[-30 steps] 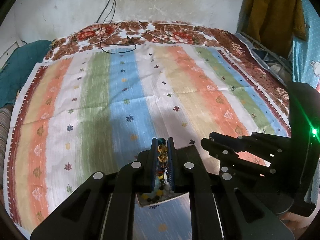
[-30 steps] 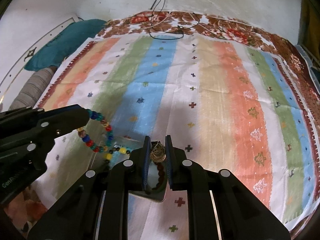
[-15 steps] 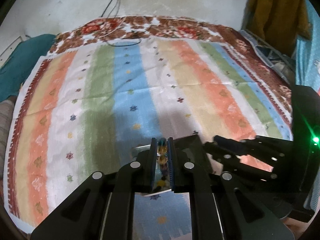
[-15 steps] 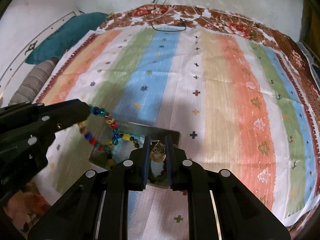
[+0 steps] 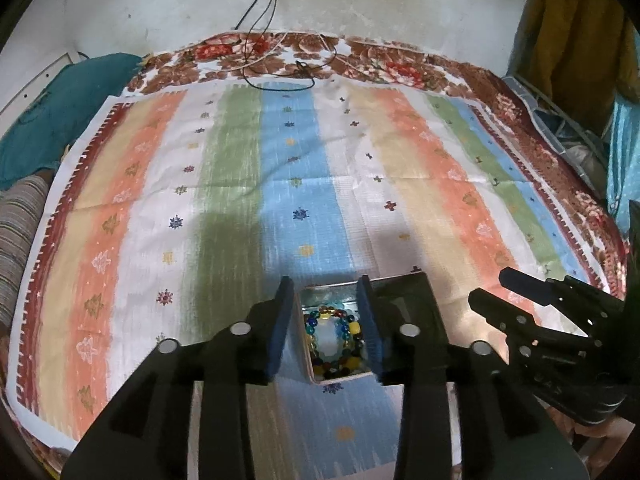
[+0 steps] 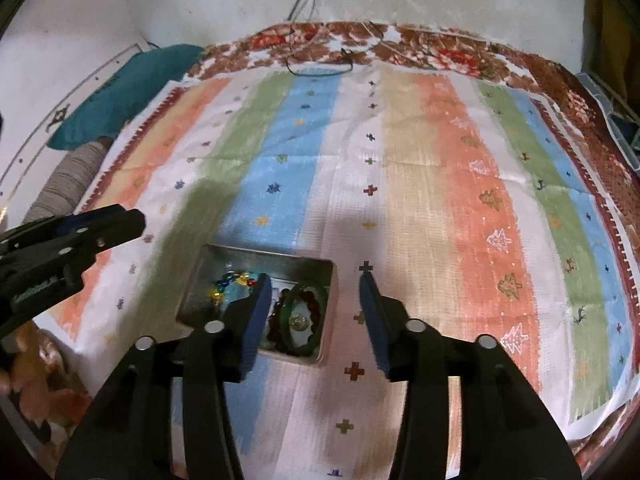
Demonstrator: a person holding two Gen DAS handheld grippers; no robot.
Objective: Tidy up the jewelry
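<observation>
A small metal tin lies on the striped cloth near its front edge; it also shows in the left wrist view. A multicoloured bead bracelet lies coiled in it, seen in the right wrist view at the tin's left side. A green bangle with a brown bead strand and a gold pendant lies in the tin's right side. My left gripper is open and empty above the bracelet. My right gripper is open and empty above the bangle.
The striped cloth covers a bed with a floral blanket at the back. Black and white cables lie at the far edge. A teal pillow sits at the left. Clothes hang at the right.
Both grippers have opened. The left one let the bead bracelet drop into the tin, and the right one let the pendant piece drop in. Both cameras have drawn back.
</observation>
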